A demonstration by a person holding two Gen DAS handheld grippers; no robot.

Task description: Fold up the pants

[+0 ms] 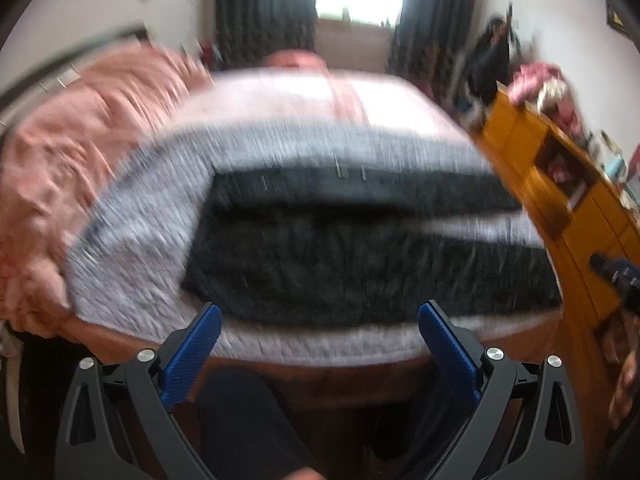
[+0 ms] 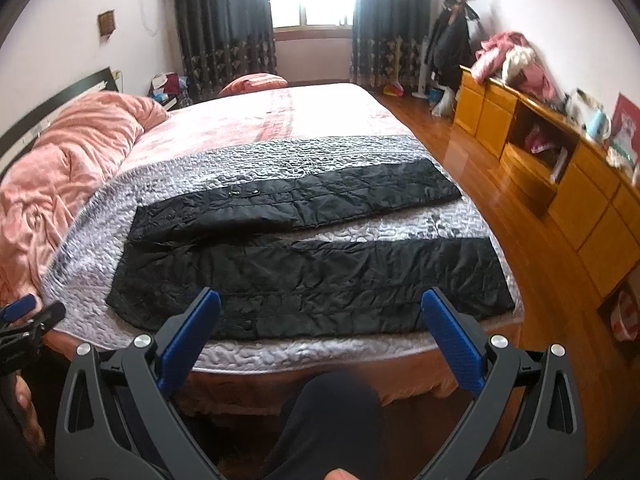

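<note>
Black pants [image 2: 304, 276] lie spread flat on the grey quilted cover [image 2: 360, 232] at the foot of the bed, waist to the left, both legs running right with a gap between them. In the blurred left wrist view the pants [image 1: 360, 264] fill the middle. My left gripper [image 1: 320, 316] is open and empty, held in front of the bed's near edge. My right gripper [image 2: 320, 304] is open and empty, also just short of the near edge, over the near leg. The left gripper shows at the left edge of the right wrist view [image 2: 20, 308].
A pink duvet [image 2: 60, 168] is bunched at the left of the bed. A yellow wooden cabinet [image 2: 560, 168] with clothes on top runs along the right wall. Wooden floor [image 2: 500, 184] lies between bed and cabinet. The person's dark-clad knee [image 2: 332, 412] is below the grippers.
</note>
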